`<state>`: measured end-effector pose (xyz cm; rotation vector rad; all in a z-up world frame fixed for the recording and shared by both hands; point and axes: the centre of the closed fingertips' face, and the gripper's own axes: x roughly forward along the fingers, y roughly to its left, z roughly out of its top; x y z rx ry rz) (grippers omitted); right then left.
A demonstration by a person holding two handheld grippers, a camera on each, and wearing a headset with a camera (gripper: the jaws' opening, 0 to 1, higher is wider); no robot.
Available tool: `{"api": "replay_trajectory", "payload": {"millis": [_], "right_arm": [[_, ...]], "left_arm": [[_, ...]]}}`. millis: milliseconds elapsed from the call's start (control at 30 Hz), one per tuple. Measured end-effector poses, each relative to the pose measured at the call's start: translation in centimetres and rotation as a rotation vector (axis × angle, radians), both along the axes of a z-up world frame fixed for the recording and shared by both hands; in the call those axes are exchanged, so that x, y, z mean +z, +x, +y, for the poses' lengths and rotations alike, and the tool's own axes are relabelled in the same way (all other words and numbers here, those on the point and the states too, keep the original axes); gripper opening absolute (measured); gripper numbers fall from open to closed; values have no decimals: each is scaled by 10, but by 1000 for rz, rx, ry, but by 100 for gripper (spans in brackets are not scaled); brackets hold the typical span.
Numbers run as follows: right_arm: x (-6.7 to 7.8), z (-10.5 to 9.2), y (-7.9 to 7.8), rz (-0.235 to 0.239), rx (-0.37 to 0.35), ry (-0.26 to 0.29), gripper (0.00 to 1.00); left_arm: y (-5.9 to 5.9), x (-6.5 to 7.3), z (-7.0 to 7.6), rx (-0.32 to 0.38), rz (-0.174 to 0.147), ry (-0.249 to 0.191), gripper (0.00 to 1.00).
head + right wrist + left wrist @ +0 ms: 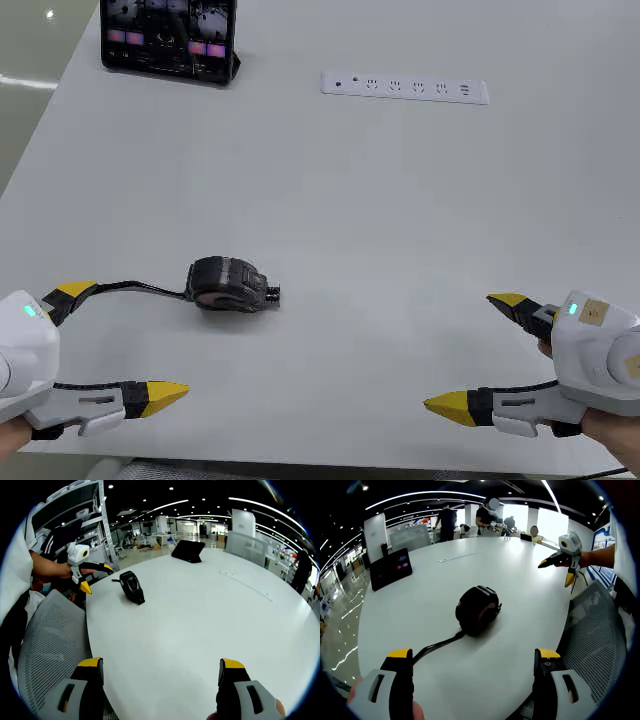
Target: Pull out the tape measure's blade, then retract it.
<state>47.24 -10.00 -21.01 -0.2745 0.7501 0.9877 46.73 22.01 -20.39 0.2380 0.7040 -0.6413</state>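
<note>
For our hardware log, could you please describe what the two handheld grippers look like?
The left gripper and right gripper match: rounded white bodies, grey jaws with black sections and pointed yellow tips, a small teal light on each. The right one also carries a tan square sticker. The person wears a white sleeve.

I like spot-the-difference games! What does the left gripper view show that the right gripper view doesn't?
Left gripper view: the whole right gripper, open, and pink lights on the tablet screen. Right gripper view: the whole left gripper, open, and a tall metal shelf rack. Both: the tape measure lying on the white table, and a grey mesh chair.
</note>
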Motion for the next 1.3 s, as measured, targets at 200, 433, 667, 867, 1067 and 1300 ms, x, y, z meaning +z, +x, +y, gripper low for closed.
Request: {"api": "replay_trajectory", "payload": {"millis": [200,433,667,867,1067,1300], "right_arm": [[0,0,0,-1,1,0,95],[1,1,3,-18,2,-4,97],[1,1,4,-22,2,-1,99],[3,0,6,-29,-3,-3,99],[4,0,8,-35,-6,-1,99],[4,1,8,-32,-5,3,99]], "left_arm": [[0,1,-1,-3,-2,2,99],[0,0,-1,-4,-1,2,99],[1,0,-1,-6,-2,3,99],[3,2,-1,-7,-13,2,99],[8,5,7,7,-20,-3,99],[14,10,13,30,-28,-16,99]]}}
